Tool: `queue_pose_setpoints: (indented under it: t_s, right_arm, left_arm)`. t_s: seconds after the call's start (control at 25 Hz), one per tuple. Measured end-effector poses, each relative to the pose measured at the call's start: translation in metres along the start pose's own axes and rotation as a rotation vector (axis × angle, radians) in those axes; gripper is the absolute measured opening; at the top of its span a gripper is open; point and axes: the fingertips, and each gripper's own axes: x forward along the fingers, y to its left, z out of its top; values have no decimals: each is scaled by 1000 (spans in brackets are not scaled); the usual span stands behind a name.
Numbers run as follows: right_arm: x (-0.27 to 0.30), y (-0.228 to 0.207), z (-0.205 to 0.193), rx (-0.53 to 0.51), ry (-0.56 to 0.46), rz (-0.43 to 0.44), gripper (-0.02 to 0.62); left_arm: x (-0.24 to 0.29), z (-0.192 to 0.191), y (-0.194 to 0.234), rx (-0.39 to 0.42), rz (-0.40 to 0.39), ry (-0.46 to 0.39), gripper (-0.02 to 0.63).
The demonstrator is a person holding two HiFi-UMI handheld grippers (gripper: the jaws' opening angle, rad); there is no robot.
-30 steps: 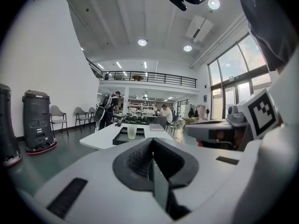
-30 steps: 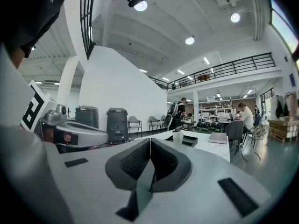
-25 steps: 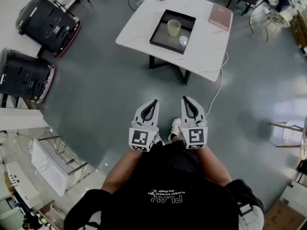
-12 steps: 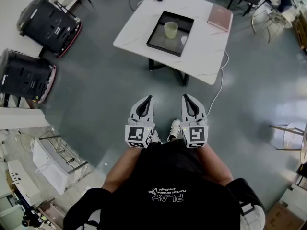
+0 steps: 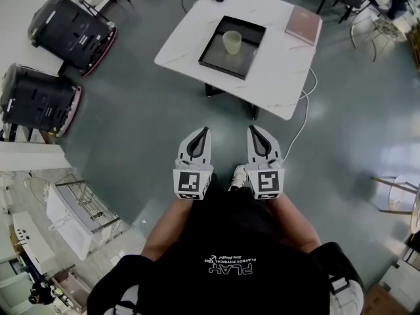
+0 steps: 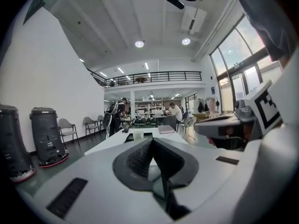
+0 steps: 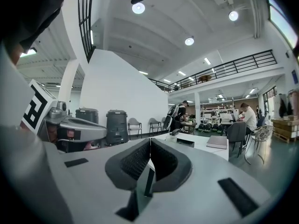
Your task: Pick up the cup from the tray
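Awaiting approach, left gripper (image 5: 203, 130) and right gripper (image 5: 253, 129) are carried closed, empty, since cup (image 5: 231, 42) at twelve o'clock is well apart.

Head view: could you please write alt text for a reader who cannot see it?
A person holds the left gripper and right gripper, both shut, side by side above the floor, short of a white table. On it a pale cup stands in a black tray.

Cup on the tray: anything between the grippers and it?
Nothing visible. Only bare floor lies between the left gripper, the right gripper and the table; the cup stands upright in the tray.
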Motion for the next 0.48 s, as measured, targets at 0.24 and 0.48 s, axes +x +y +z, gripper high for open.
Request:
queue_pose_setpoints:
  t_s: [0.24,0.48]
  right_arm:
    - [17,-12,-1,-4,1,-9,9]
    - [59,-18,-2,-17,12,-26,9]
  left_arm:
    - [17,-4,9,-25,7,7,8]
    - [48,-8,34,-21,-13,3,8]
